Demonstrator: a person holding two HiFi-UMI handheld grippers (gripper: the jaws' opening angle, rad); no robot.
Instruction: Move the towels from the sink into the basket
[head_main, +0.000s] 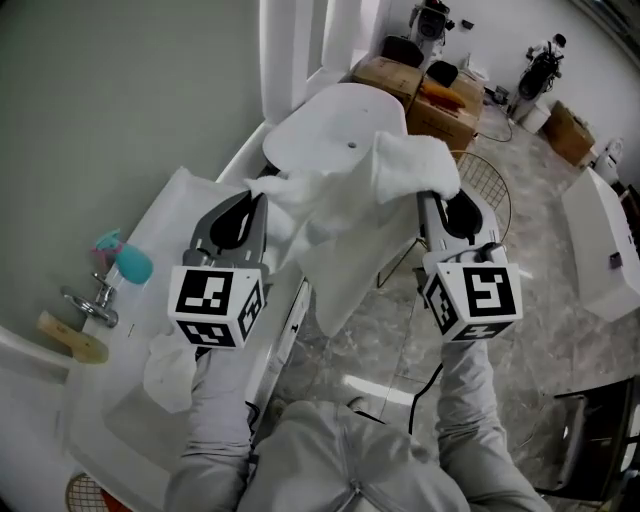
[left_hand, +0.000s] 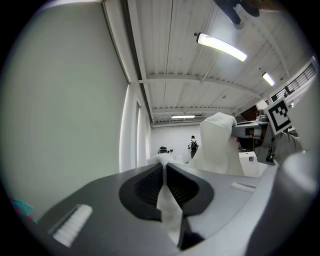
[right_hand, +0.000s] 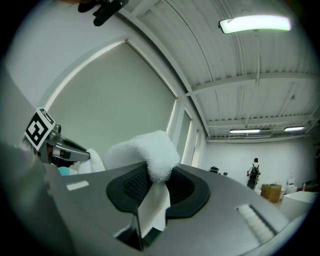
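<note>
A white terry-cloth towel (head_main: 335, 230) hangs in the air, stretched between both grippers. The left gripper (left_hand: 164, 175) pinches a thin edge in closed fingers, and the right gripper (right_hand: 156, 175) has its fingers clamped on a thick bunched corner.

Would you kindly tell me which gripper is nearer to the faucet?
Left. The left gripper, shut on the towel, is right of the faucet in the head view; the right gripper, gripping the towel's other end, is much farther right.
</note>
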